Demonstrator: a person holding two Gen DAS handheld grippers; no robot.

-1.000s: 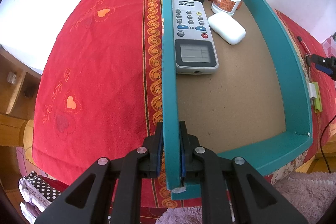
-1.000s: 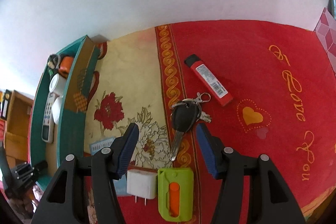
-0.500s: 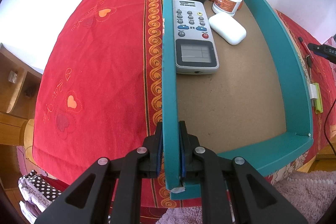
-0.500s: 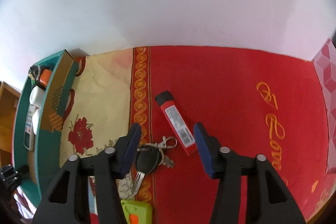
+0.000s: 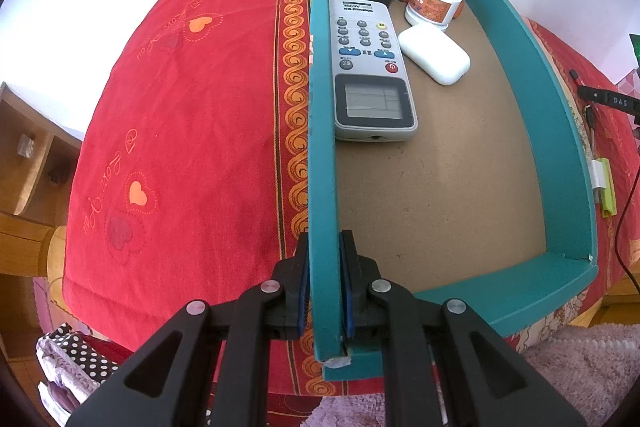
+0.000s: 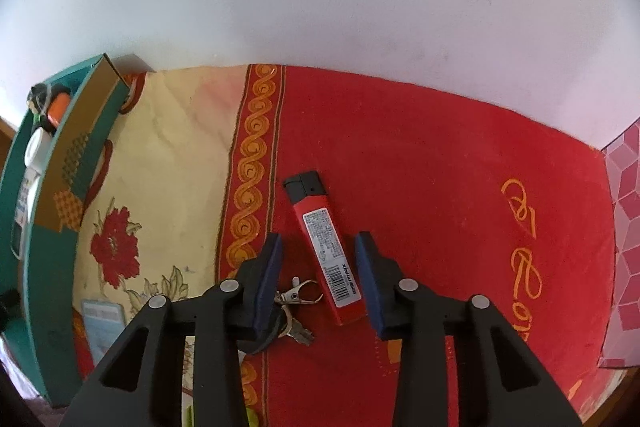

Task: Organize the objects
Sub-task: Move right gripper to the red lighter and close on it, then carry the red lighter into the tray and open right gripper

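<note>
Your right gripper [image 6: 318,255] has been closing around the lighter [image 6: 325,251] (pads not touching); your left gripper [image 5: 323,259] clamps the box [image 5: 320,163] wall.

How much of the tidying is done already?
Partly done. The grey remote control, white oval case and white jar already lie in the teal cardboard box; the left gripper clamps its wall. The right gripper has been closing around the red lighter. The keys remain.
</note>
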